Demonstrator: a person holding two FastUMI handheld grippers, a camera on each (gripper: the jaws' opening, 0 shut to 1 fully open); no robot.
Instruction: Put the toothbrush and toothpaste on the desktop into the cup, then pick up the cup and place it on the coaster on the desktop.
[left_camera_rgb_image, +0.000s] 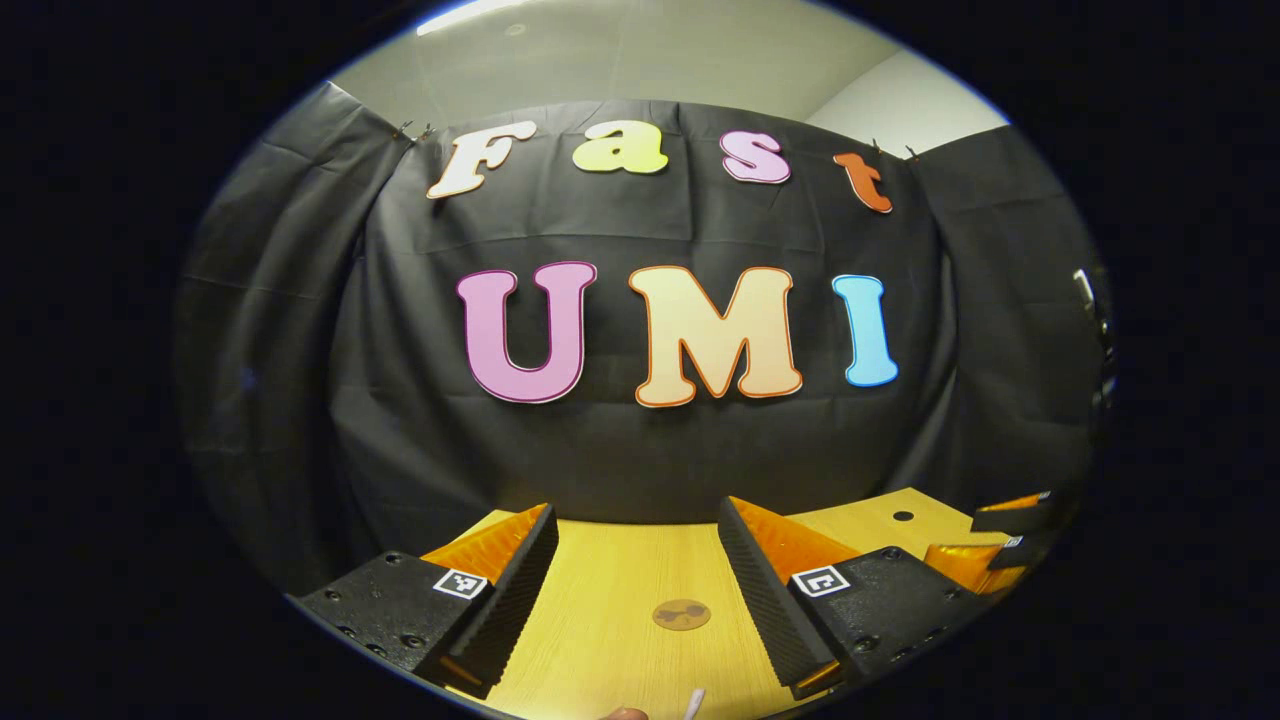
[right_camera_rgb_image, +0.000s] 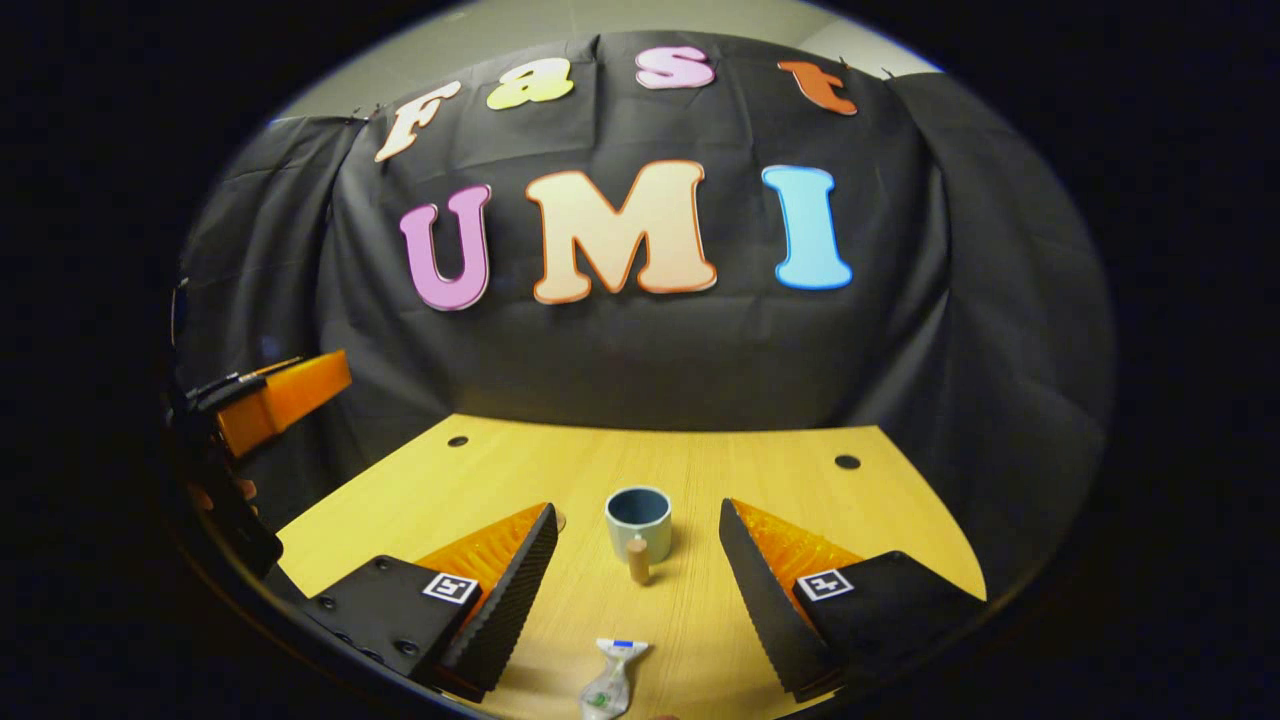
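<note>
You have one wooden surface (right_camera_rgb_image: 760, 480) before you, with two small dark holes near its far edge in the right gripper view. Your two grippers both stand with fingers wide apart, holding nothing: the left gripper (left_camera_rgb_image: 640, 600) and the right gripper (right_camera_rgb_image: 640, 590). From the right gripper view, the left gripper shows again off to the side, raised above the surface's edge.

One cup (right_camera_rgb_image: 639, 522) stands upright between the right gripper's fingers, well ahead of them, its mouth open. A short wooden handle sticks out of its near side. One toothpaste tube (right_camera_rgb_image: 610, 680) lies flat nearer to you, apart from the cup. One round brown coaster (left_camera_rgb_image: 681, 614) lies bare between the left gripper's fingers. A thin pale tip (left_camera_rgb_image: 693, 703) shows at the bottom of the left gripper view; you cannot tell what it is.
</note>
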